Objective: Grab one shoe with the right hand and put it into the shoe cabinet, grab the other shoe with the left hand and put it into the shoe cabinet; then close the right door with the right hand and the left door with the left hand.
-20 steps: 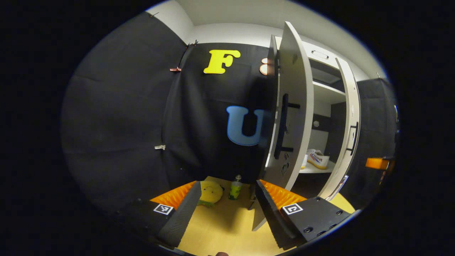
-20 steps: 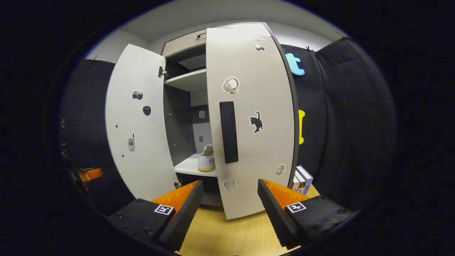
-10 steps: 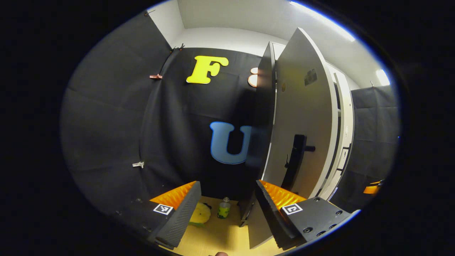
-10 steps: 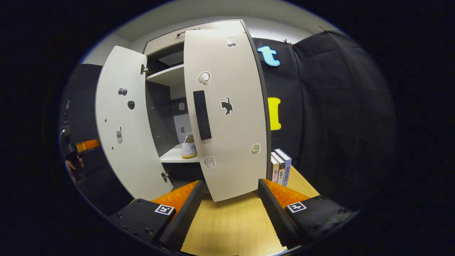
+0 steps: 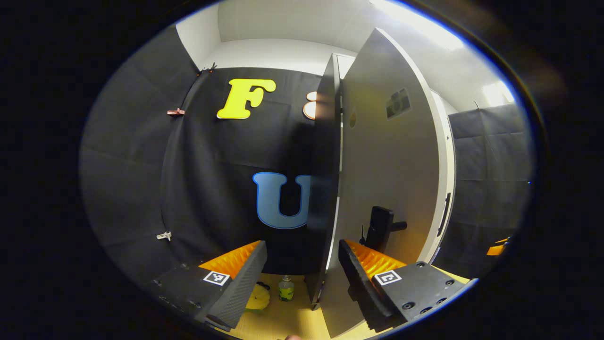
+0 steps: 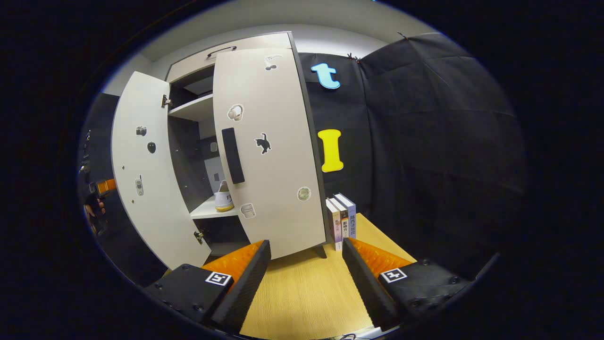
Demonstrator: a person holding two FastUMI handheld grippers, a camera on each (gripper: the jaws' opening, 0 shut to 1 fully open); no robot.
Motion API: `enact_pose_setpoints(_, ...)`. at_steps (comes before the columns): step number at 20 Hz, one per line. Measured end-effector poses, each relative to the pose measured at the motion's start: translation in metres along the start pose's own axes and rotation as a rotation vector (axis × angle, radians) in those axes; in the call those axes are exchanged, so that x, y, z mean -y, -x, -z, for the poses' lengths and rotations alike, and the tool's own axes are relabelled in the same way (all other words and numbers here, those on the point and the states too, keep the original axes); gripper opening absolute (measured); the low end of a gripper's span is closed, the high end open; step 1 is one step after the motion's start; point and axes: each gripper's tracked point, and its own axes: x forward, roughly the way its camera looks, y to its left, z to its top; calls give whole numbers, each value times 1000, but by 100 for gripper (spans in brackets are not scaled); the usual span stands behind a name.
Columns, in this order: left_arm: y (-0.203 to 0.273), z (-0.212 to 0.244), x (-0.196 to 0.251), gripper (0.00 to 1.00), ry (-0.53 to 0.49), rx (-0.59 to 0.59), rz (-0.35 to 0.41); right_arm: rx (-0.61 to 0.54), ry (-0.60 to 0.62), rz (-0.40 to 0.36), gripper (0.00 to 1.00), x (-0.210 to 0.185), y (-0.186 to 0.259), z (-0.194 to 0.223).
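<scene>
Both grippers gape empty; ahead of the left gripper (image 5: pixel 302 274), the stiff, light-swinging left door (image 5: pixel 391 189) is probably best pushed near its black handle (image 5: pixel 380 226)

shoe (image 6: pixel 223 200): mostly hidden behind right door (image 6: pixel 269 156) | yellow toy (image 5: pixel 258 298): partly behind left tongs' finger (image 5: pixel 236 283) | door stickers: too small to tell

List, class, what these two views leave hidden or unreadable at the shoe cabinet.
1. Second shoe: the right gripper view shows one shoe on the shelf; the right door covers the rest of that shelf.
2. Cabinet interior: in the left gripper view, the left door blocks it.
3. Book spines: too small to read.
4. Right door's latch state: cannot tell.
</scene>
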Motion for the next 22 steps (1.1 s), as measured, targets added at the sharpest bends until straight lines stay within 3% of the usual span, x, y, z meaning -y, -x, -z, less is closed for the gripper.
enact_pose_setpoints(6, -1, -4, 20, 93, -55, -14, -25, -3, 33, 36, 98, 16, 5, 7)
enact_pose_setpoints(14, -16, -5, 115, 93, -58, -5, 68, -28, 1, 20, 98, 18, 7, 16)
enact_pose_setpoints(18, -32, -3, 178, 93, -16, 8, 156, -24, 0, -3, 98, 21, 2, 4)
enact_pose_setpoints(22, -5, 0, 213, 95, 21, 27, 117, 8, 14, -54, 98, 23, 3, -13)
